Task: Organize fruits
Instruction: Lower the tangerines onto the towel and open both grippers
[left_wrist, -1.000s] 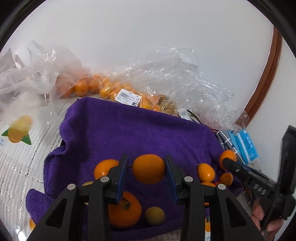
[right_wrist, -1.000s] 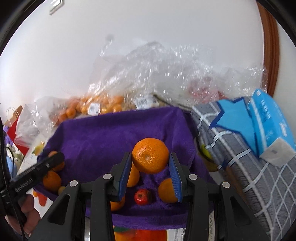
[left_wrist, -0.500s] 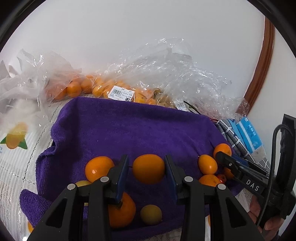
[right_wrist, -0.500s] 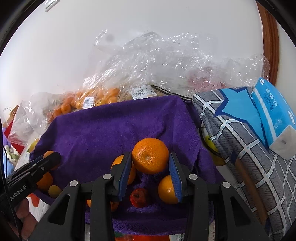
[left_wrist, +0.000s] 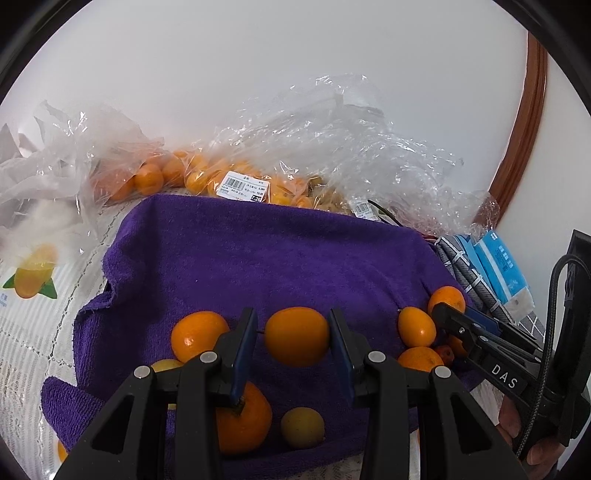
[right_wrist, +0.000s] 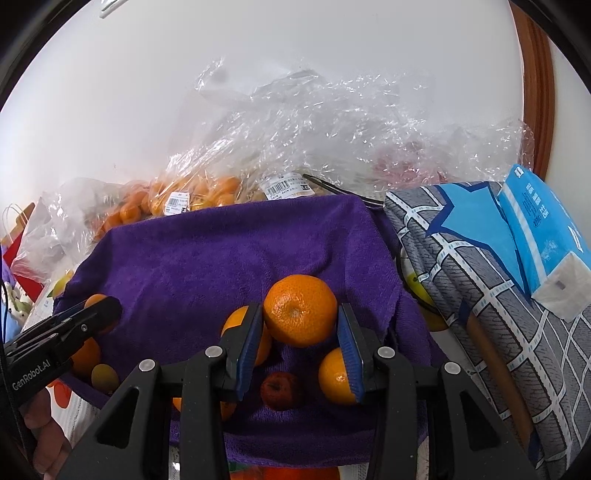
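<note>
My left gripper (left_wrist: 295, 338) is shut on a smooth oval orange fruit (left_wrist: 297, 336), held above the purple towel (left_wrist: 258, 251). My right gripper (right_wrist: 301, 328) is shut on a round mandarin (right_wrist: 300, 310) above the same towel (right_wrist: 221, 258). Loose fruits lie on the towel: oranges (left_wrist: 199, 332) (left_wrist: 243, 421), a small yellow fruit (left_wrist: 303, 426), a kumquat (left_wrist: 416, 326), oranges (right_wrist: 336, 376) and a small red fruit (right_wrist: 280, 391). The right gripper also shows at the right of the left wrist view (left_wrist: 448, 317), and the left gripper at the left of the right wrist view (right_wrist: 105, 310).
Clear plastic bags of oranges (left_wrist: 207, 177) and crumpled plastic (right_wrist: 332, 122) lie behind the towel against the white wall. A grey checked cloth (right_wrist: 480, 277) with a blue tissue pack (right_wrist: 539, 229) sits at the right. A printed tablecloth (left_wrist: 33, 295) lies left.
Both grippers have drawn back a little from the wall with their fruits still held. More of the towel's front and the loose fruits shows now.
</note>
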